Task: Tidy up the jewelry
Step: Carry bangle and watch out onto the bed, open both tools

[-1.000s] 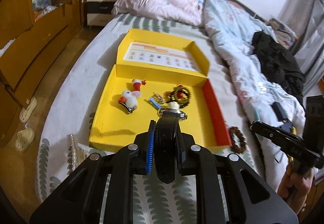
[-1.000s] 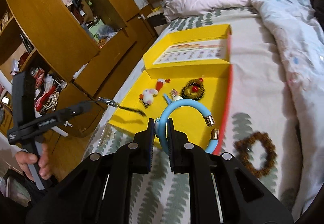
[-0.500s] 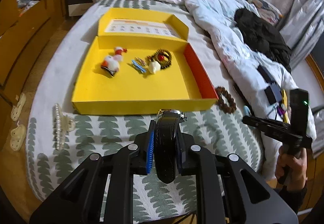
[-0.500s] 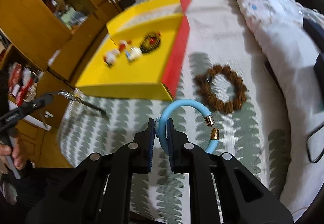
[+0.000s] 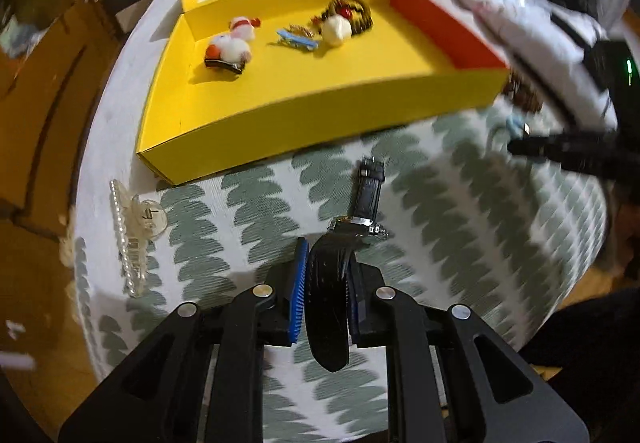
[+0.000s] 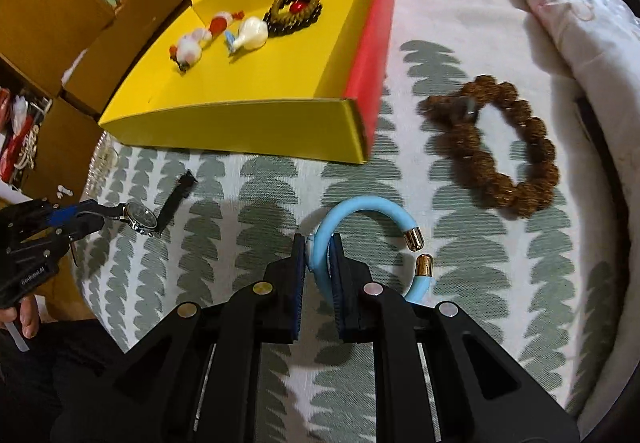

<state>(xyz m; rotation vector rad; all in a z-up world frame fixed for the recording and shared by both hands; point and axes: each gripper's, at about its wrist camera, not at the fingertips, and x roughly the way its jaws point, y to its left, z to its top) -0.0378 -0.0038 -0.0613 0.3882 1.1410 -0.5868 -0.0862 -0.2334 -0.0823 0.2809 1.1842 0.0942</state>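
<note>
The left gripper (image 5: 326, 275) is pinching the black watch (image 5: 360, 211) by its strap, fingers clamped narrow, the far strap end trailing onto the leaf-print bed (image 5: 460, 203) just in front of the yellow box (image 5: 320, 115). The right gripper (image 6: 318, 263) is squeezing the blue bangle (image 6: 360, 209), beside the brown bead bracelet (image 6: 516, 147).

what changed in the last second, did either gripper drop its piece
No. Both grippers have come down toward the bedspread, in front of the yellow box rather than over it. The left gripper stays shut on the black watch, whose free strap end now seems to reach the cover. The right gripper stays shut on the blue bangle. The box contents, brown bead bracelet and pearl hair clip lie as before.
</note>
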